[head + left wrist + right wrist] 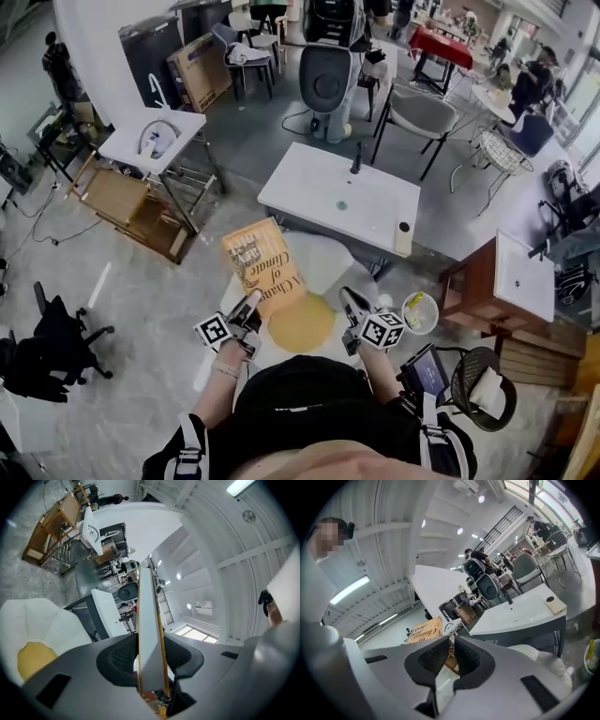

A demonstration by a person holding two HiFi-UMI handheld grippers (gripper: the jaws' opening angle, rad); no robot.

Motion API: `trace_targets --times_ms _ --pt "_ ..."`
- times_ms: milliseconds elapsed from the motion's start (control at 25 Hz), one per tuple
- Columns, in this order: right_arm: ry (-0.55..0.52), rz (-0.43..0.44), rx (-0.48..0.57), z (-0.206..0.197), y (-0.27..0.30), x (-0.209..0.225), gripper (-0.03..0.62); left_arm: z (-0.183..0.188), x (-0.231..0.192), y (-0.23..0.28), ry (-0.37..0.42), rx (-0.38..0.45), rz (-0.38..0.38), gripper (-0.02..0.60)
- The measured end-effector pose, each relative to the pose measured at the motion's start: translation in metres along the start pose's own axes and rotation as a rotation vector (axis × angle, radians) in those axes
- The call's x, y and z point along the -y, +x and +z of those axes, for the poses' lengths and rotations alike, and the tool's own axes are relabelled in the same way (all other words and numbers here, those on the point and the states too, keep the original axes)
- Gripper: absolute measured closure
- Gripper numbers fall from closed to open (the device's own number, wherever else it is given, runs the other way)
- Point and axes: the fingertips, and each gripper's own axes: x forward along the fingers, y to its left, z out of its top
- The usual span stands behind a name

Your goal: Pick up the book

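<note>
An orange book (267, 262) with dark lettering on its cover hangs in the air above a white egg-shaped table (328, 258) with a yellow round middle (300, 323). My left gripper (251, 302) is shut on the book's near edge. In the left gripper view the book (149, 634) stands edge-on between the two dark pads of the left gripper (151, 660), which press on both covers. My right gripper (349, 300) hovers to the right of the book, apart from it, with its jaws together and nothing in them. The right gripper view shows the book (424, 630) beyond the right gripper (451, 641).
A white desk (337, 197) with a small dark bottle stands just beyond the egg-shaped table. A clear cup (419, 311) sits close to my right gripper. A brown cabinet with a white top (506, 281) and a wire basket (478, 375) are at the right; a black office chair (56, 337) is at the left.
</note>
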Motion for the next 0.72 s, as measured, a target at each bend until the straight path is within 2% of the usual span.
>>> trace_targets --times_ms 440,720 --pt "0.007 -0.019 0.016 0.011 -0.004 0.015 0.545 0.0 0.003 0.013 0.005 -0.004 -0.01 0.419" --pt "0.082 -0.018 0.049 0.01 -0.006 0.022 0.545 -0.005 0.0 0.011 0.008 -0.01 -0.007 0.419"
